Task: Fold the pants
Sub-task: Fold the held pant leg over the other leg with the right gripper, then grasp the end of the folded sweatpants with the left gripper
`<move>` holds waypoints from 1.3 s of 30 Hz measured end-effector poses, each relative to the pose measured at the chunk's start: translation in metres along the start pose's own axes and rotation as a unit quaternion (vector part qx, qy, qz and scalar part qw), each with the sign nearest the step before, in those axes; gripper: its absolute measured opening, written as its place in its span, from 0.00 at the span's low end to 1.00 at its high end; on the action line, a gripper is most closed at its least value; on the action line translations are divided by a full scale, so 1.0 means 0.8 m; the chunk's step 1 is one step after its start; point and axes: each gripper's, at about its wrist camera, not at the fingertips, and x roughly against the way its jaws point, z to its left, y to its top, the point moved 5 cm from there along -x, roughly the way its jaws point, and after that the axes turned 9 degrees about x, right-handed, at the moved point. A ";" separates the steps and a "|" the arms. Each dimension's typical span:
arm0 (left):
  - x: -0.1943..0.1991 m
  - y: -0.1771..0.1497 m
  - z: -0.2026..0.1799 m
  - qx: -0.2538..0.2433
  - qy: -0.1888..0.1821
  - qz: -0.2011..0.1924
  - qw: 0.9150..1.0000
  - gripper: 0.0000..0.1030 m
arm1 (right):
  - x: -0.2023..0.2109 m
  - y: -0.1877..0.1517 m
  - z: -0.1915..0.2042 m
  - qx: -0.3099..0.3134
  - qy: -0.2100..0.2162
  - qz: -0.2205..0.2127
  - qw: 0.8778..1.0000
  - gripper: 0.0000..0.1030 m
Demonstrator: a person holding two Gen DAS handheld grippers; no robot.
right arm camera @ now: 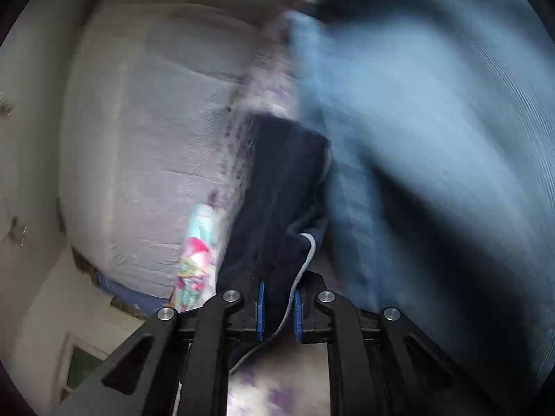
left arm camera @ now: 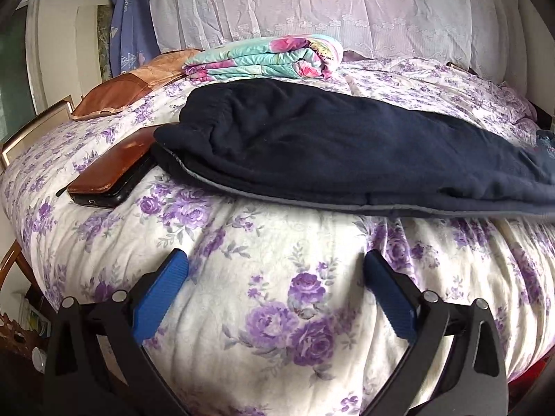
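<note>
One fold at most looked done. The bed, under a white quilt printed with purple roses, carried everything. The dark navy fleece pants lay across its middle, long and flat, legs seemingly stacked one on the other, a thin grey piping along the near edge; waistband end toward the left of the left wrist view, the far end running out of frame at right. Judgement: lengthwise halving done, crosswise folds still to come.

A folded floral blanket in turquoise and pink sat beyond the pants, well apart from them. A brown leather-covered tablet lay at the waistband, its corner tucked under the cloth; may snag a fold.

Left gripper: fingers spread wide, empty, above bare quilt near the pants' near edge.

Right gripper: fingers pinching navy cloth and its grey piping, nearly pressed together. View badly blurred; blue denim-like fabric filled its right side, identity unclear.
</note>
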 end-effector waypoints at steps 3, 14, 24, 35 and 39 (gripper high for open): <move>0.000 0.000 0.000 -0.001 -0.003 0.002 1.000 0.95 | 0.002 -0.005 0.029 0.077 -0.043 -0.022 0.996 0.12; 0.005 0.002 0.007 0.024 -0.031 0.012 0.999 0.95 | -0.104 -0.089 0.267 0.578 -0.150 0.024 0.802 0.12; 0.018 0.014 0.050 0.141 -0.168 0.055 0.974 0.95 | -0.210 -0.318 0.281 0.820 -0.156 0.145 0.532 0.15; 0.013 0.024 0.051 0.151 -0.170 0.066 0.972 0.95 | -0.167 -0.189 0.347 0.599 0.031 0.185 0.778 0.63; 0.008 0.036 0.067 0.192 -0.195 0.090 0.958 0.95 | -0.257 -0.177 0.289 0.609 -0.117 0.206 0.757 0.63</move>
